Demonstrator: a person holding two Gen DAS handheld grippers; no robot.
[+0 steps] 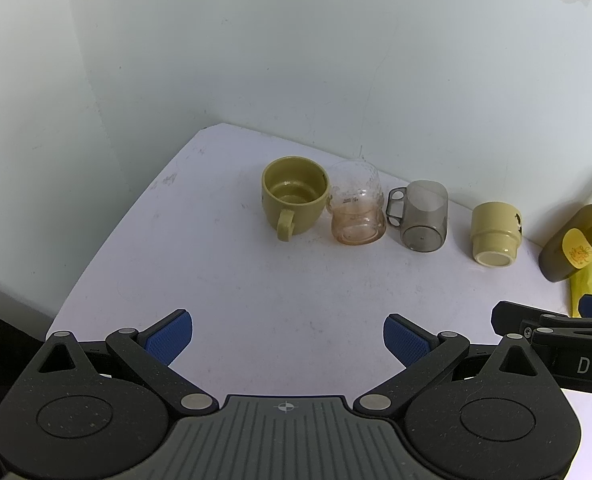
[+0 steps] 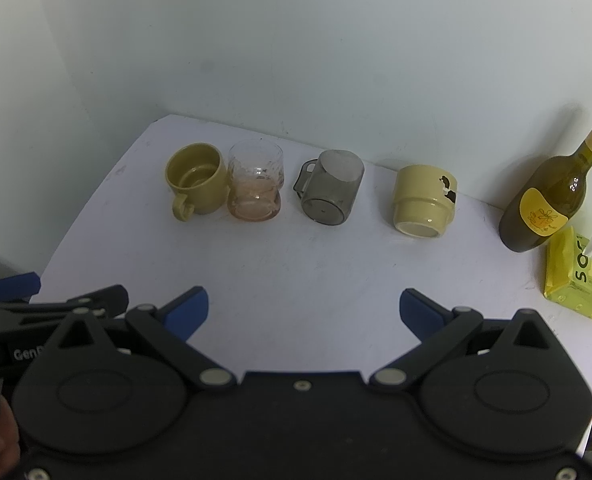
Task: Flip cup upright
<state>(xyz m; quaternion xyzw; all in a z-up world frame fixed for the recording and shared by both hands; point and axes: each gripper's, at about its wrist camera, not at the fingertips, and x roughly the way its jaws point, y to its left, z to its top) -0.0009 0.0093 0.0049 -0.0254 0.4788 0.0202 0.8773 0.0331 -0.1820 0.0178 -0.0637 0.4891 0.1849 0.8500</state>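
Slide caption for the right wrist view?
Open right gripper faces upright olive mug, pink glass, two inverted cups, wine bottle.

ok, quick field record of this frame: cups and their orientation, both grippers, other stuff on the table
olive mug: upright, handle toward camera, far left
pink glass: upright, right beside olive mug, contact unclear
grey mug: tipped, base toward camera
cream cup: tipped, base toward camera
left gripper: open, holding nothing
right gripper: open, holding nothing
bottle: upright, far right
yellow packet: in front of bottle
table: white
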